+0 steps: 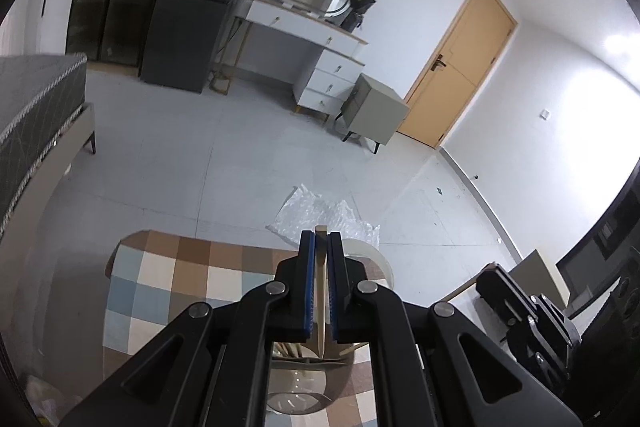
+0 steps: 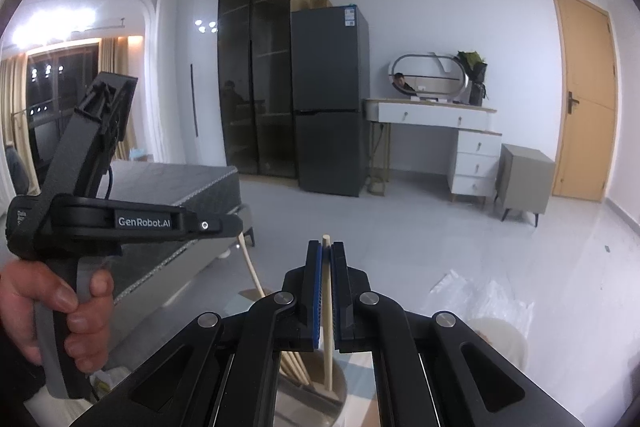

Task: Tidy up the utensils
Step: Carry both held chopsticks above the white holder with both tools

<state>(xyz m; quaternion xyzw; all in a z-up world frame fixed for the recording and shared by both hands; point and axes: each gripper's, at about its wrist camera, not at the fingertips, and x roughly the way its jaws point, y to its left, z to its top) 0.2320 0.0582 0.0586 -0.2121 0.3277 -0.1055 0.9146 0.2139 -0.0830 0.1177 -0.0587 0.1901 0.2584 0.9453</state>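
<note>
A wooden stick (image 1: 321,291) is clamped by the left gripper (image 1: 320,247), and a wooden chopstick (image 2: 327,303) by the right gripper (image 2: 326,255), above a utensil holder (image 2: 316,383).

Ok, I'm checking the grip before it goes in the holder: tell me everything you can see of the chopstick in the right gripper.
The chopstick is a slim, pale, wood-like round stick, standing nearly upright. The right gripper is shut on it, its blue pads pressing both sides. Its blunt top pokes just above the fingertips; its lower end reaches down into the utensil holder, beside other pale sticks.
</note>
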